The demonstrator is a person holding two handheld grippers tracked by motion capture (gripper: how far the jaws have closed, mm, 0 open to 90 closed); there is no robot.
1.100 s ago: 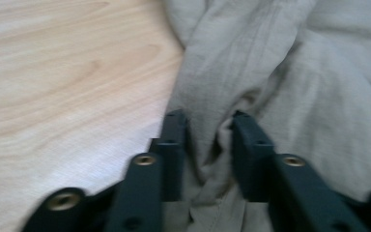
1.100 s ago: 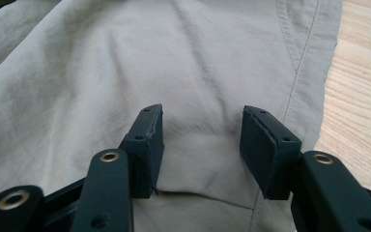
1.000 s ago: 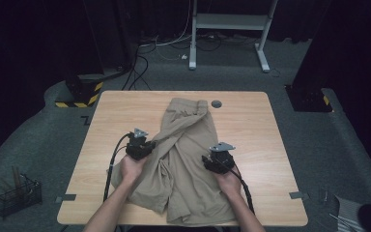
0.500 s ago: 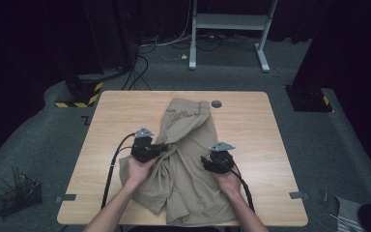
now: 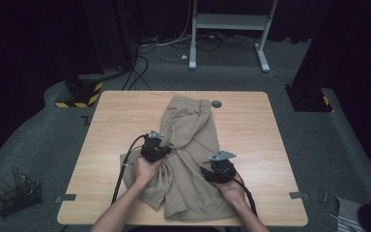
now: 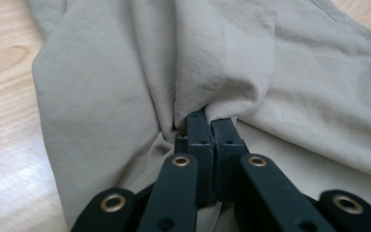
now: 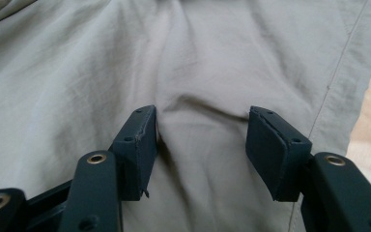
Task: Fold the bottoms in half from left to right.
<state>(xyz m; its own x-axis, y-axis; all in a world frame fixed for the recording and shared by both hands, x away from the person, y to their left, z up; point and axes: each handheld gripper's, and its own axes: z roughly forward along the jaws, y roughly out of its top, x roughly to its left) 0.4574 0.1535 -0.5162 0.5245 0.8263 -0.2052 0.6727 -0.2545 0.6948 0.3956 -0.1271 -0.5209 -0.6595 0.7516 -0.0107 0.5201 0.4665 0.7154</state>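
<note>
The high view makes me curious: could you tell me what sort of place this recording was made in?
Probably a lab or studio set up for recording: a lone wooden table on grey carpet, dark curtains all round, loose cables on the floor and hazard-striped bases beside it.

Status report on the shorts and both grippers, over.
Left gripper shut on a fold of the khaki shorts. Right gripper open, jaws just widening, resting on cloth. Nothing in the way.

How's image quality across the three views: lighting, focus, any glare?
High view: the light wooden table is evenly lit and the surroundings fall near black; soft, no glare. Left gripper view: the beige fabric shorts are sharp near the shut left gripper, with a washed-out table patch at lower left. Right gripper view: fabric weave crisp, open right gripper, mild edge softness.
</note>
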